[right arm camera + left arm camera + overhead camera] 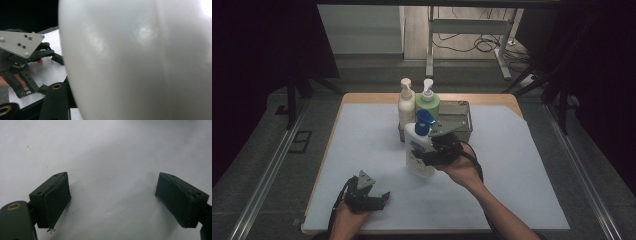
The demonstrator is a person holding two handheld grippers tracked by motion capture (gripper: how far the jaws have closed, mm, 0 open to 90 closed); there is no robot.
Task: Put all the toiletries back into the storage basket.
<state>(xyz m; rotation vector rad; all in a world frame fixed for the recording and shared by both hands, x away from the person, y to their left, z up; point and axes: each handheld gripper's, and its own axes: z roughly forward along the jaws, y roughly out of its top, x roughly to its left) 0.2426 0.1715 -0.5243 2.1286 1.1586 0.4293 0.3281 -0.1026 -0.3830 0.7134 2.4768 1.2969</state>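
A white bottle with a blue cap (pixel 419 147) is held by the right gripper (pixel 432 152) above the white sheet (pixel 522 165) that covers the desk (pixel 362 98). The bottle is grasped at its side, about the middle of its body, and it stands almost upright with the cap at the top. In the right gripper view the white wall of the bottle (pixel 140 62) is seen very close, between the jaws, and the jaws are clenched on it.

Just behind the bottle a metal basket (pixel 462 120) is placed at the far part of the desk. Next to the basket, at its left, a cream pump bottle (pixel 406 104) and a green pump bottle (pixel 428 102) are standing upright, touching or nearly touching each other. Whether they stand inside the basket or beside it cannot be told.

The left gripper (pixel 379 199) is held low over the near left part of the sheet, well apart from the bottle. Its jaws are released and stand wide, and in the left gripper view nothing but the bare white sheet (pixel 110 157) is seen between them. The left gripper (pixel 22 60) is also seen in the right gripper view, at the left, with its grey plate on top.
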